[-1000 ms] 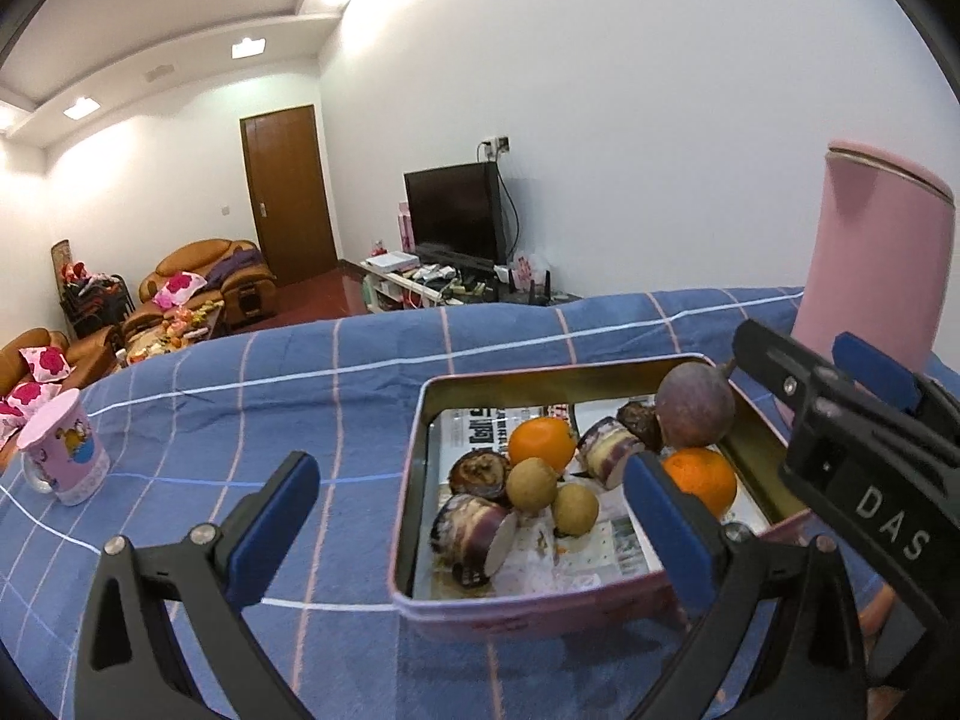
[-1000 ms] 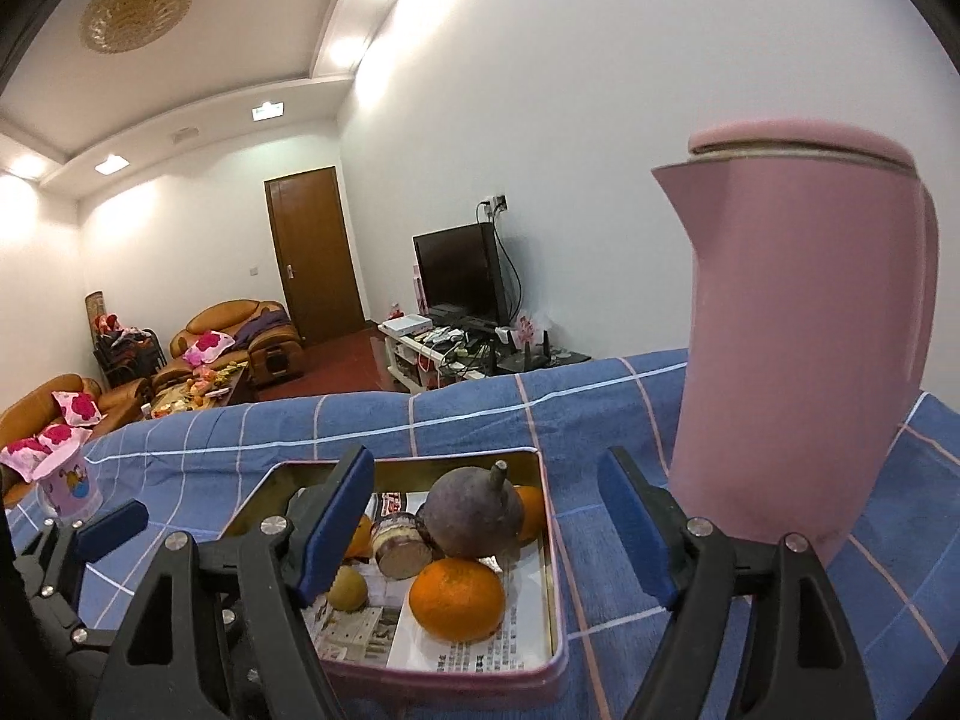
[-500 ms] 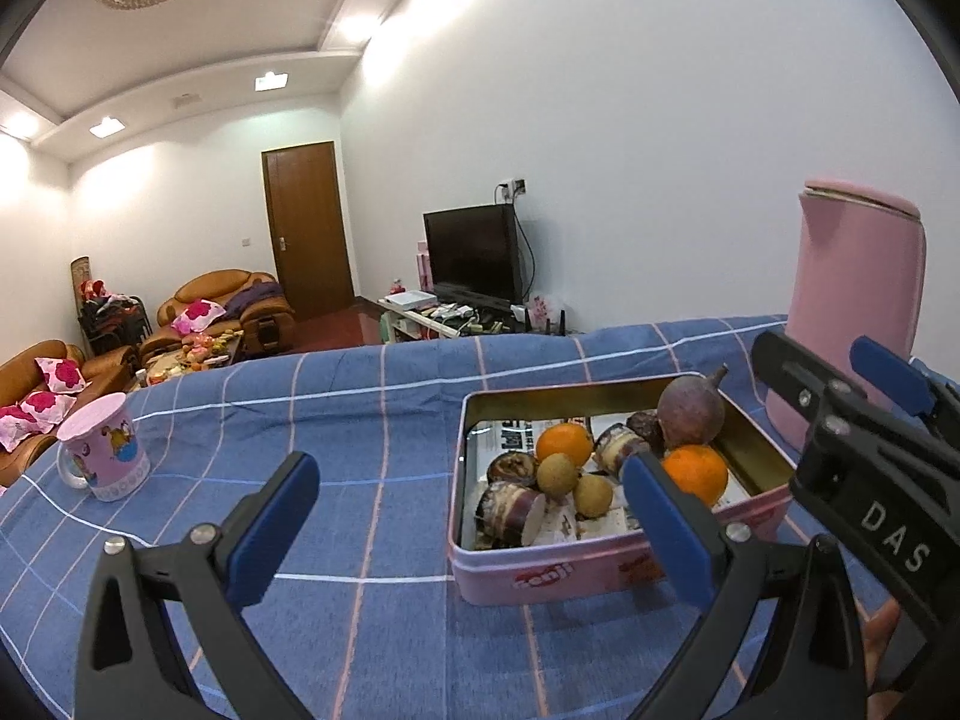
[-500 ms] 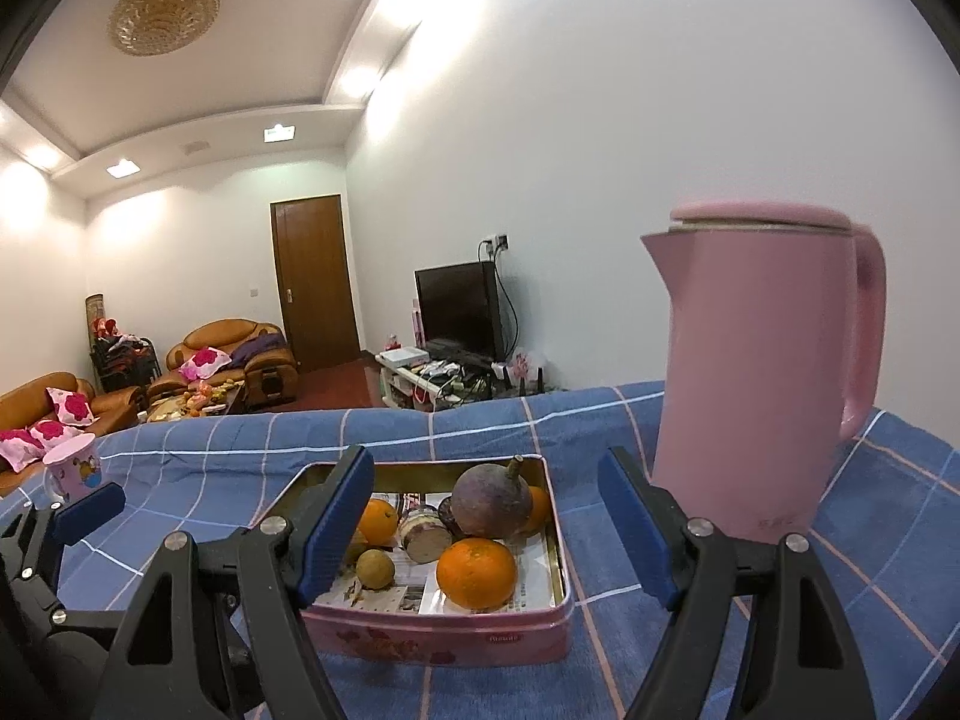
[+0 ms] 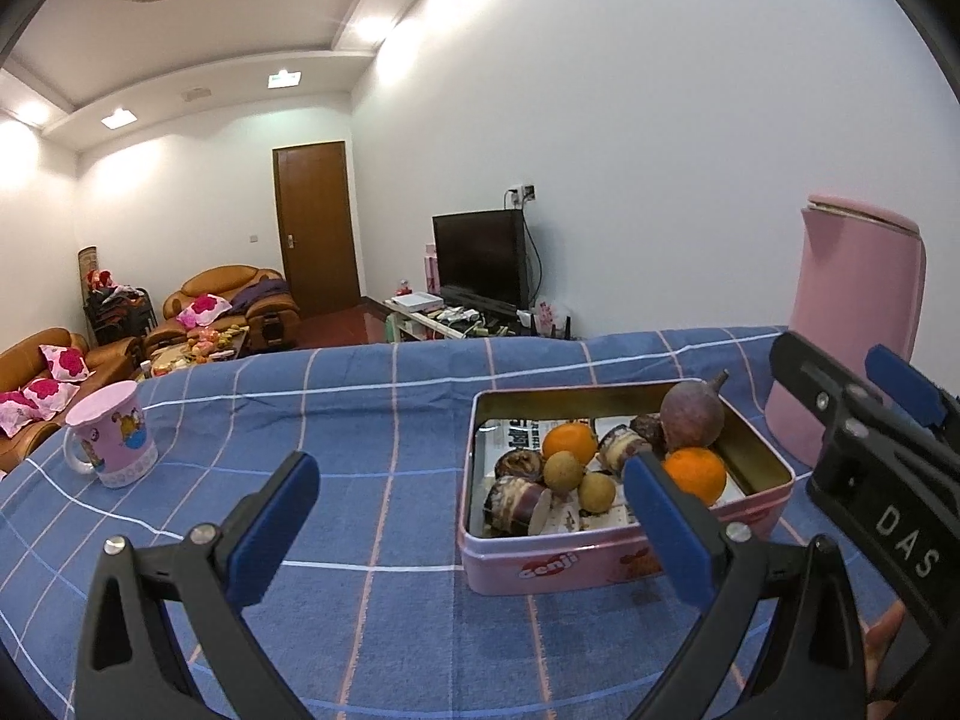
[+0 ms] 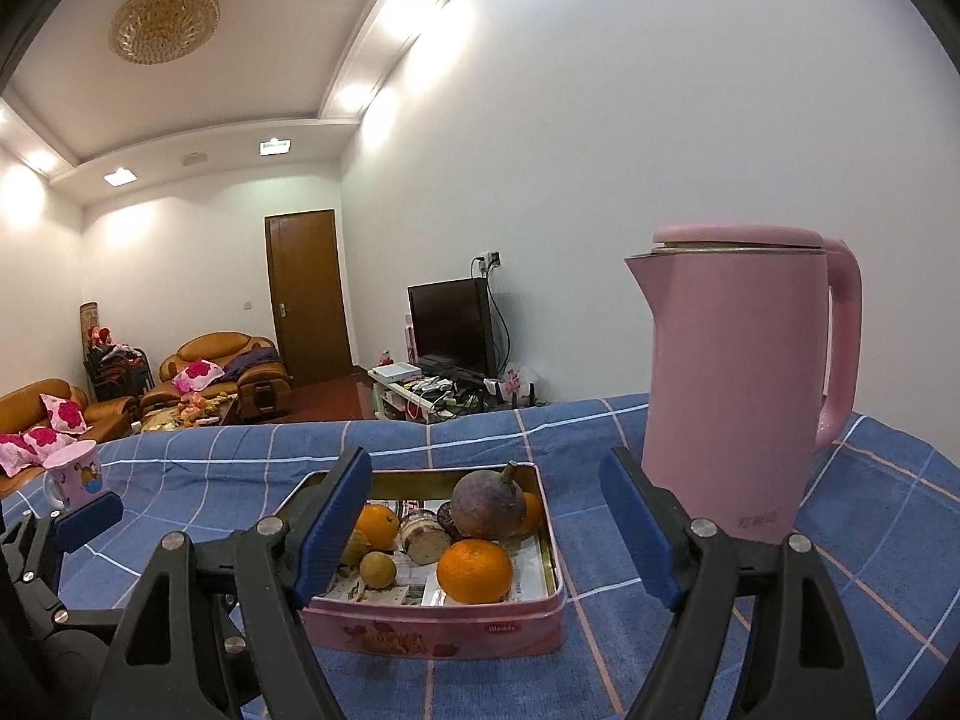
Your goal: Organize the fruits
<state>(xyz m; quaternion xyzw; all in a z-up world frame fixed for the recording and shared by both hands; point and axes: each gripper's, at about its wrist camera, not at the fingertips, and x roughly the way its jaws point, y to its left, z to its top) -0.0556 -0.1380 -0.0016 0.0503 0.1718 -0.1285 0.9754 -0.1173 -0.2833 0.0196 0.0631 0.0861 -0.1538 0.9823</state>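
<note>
Left wrist view: my left gripper [image 5: 468, 507] has its blue-padded jaws spread wide with nothing between them. Ahead of its right finger sits the pink rectangular metal tin [image 5: 606, 561] on the blue checked tablecloth [image 5: 360, 420]. The tin is lined with newspaper and holds two round oranges [image 5: 696, 474], a large purple beet-like root [image 5: 691, 415], two small tan-green round fruits [image 5: 563, 471] and several dark cut taro pieces [image 5: 516, 501]. Far ahead to the left of the gripper stands a pink cartoon-printed mug [image 5: 111, 435]. My right gripper [image 5: 864, 456] enters at the right, just in front of the tall pink electric kettle [image 5: 858, 324].

Right wrist view: my right gripper [image 6: 486, 525] is opening, jaws spread, nothing pinched. The tin [image 6: 444, 624] lies straight ahead of its fingers, apart from them; the kettle [image 6: 738, 384] stands ahead, behind the right finger, just beside the tin
</note>
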